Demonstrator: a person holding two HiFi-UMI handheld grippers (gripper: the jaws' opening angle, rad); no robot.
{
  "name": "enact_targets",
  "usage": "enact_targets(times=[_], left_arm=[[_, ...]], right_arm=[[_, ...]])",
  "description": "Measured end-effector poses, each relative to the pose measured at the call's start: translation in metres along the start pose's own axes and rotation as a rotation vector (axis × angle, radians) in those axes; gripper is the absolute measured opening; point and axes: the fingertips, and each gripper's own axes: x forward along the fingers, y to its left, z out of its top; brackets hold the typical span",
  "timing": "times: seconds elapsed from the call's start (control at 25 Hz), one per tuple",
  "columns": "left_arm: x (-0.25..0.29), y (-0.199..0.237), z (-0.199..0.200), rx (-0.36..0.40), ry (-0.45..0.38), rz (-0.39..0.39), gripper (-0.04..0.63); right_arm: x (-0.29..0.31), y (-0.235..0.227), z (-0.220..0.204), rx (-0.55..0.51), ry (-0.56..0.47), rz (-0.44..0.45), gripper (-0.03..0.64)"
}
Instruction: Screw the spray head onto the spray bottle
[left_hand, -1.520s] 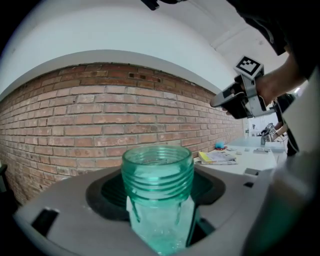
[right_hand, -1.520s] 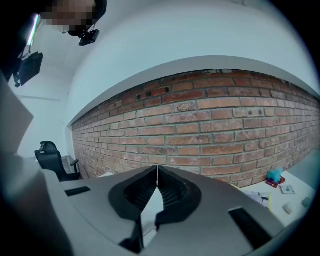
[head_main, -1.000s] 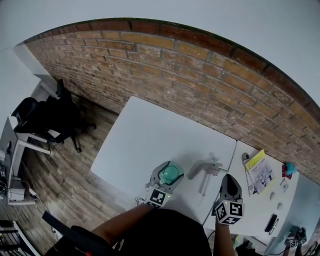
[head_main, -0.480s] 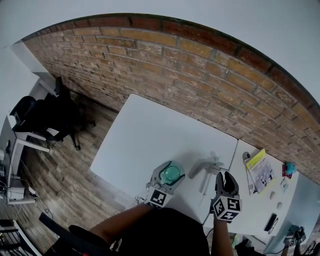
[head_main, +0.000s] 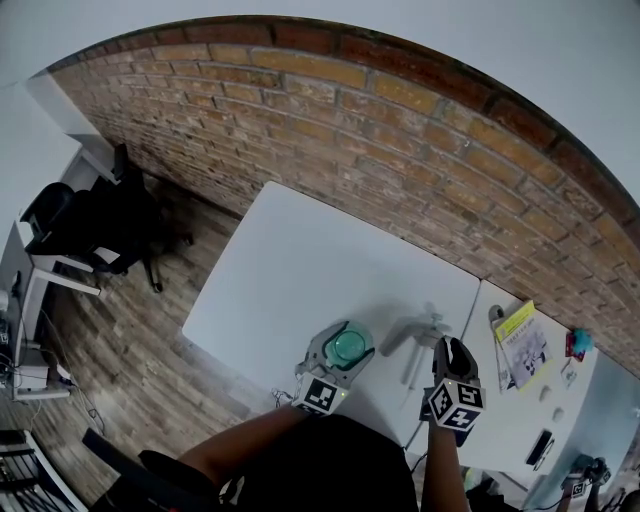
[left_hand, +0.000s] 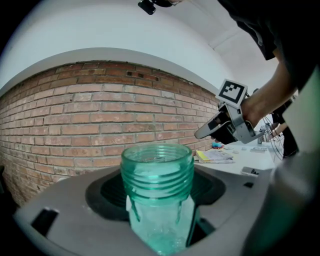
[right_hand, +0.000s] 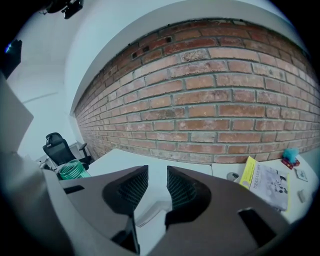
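A clear green spray bottle (head_main: 348, 346) stands upright with its threaded neck bare, and my left gripper (head_main: 346, 338) is shut on its body (left_hand: 159, 220). The white spray head (head_main: 424, 332) lies on the white table (head_main: 300, 265) with its tube trailing toward me. My right gripper (head_main: 451, 348) hovers just on the near side of it. Its jaws have just been opening and now stand apart with nothing between them (right_hand: 157, 189); the spray head (right_hand: 150, 212) shows below through the gap. The bottle (right_hand: 71, 170) appears at the left of the right gripper view.
A brick wall runs behind the table. A second white table (head_main: 515, 425) adjoins at the right with a yellow booklet (head_main: 524, 340) and small items. A black office chair (head_main: 90, 235) stands on the wooden floor at the left.
My right gripper has come forward and down toward the spray head, and its jaws have parted. The left gripper and bottle have stayed where they were.
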Motion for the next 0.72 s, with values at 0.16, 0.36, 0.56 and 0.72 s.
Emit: enact_targets(times=[0.16,0.36,0.56,0.72], left_arm=[[0.000,0.001,0.006,-0.013,-0.007,0.003,0.324],[0.000,0.000,0.005,-0.003,-0.011,0.000,0.324],[-0.001,0.001,0.008,-0.008,-0.022,-0.002,0.324],[0.000,0.001,0.011,-0.005,-0.030,0.001,0.324]], right_arm=[[0.011,0.000,-0.003,-0.003,0.020,0.003,0.115],[0.024,-0.005,-0.014,0.015,0.061,-0.002,0.115],[0.028,-0.013,-0.017,0.029,0.063,-0.022,0.115],[0.036,-0.017,-0.026,0.031,0.106,-0.010,0.115]])
